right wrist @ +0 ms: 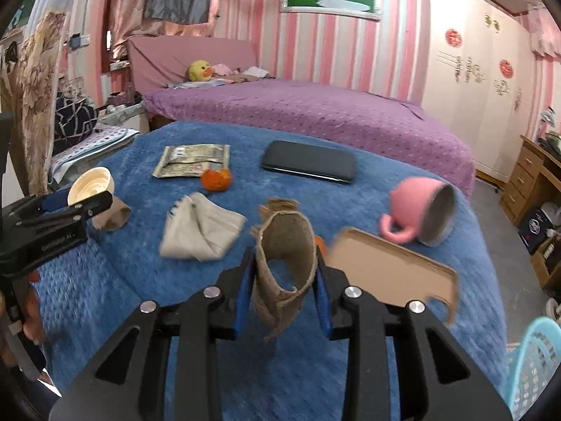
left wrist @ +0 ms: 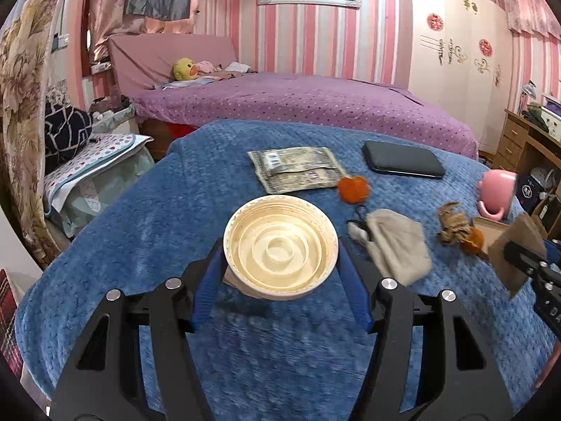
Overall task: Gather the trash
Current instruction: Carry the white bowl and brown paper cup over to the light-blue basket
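Jaws of the left gripper [left wrist: 280, 263] are clamping a paper cup [left wrist: 280, 245] by its sides; being soft, it could crumple and slip out. Right gripper [right wrist: 284, 277] jaws are squeezing a torn cardboard tube [right wrist: 282, 266], which is flattening and may drop between them onto the blue blanket [right wrist: 105, 280] below.

The blanket [left wrist: 147, 231] is deep blue with a quilted dot texture. On it, the bowl [left wrist: 280, 247] is cream with brownish rings inside. Beyond the bowl lies a grey-green packet [left wrist: 296, 168] with a white barcode patch, and beside that an orange peel [left wrist: 353, 189]. Right of the packet, the phone [left wrist: 403, 164] is black. The cloth [right wrist: 201, 229] is beige, the mug [right wrist: 417, 210] pink with a grey inside, the cardboard tube [right wrist: 284, 270] brown. Behind the blanket, the bedspread [right wrist: 315, 115] is purple with pale dots.
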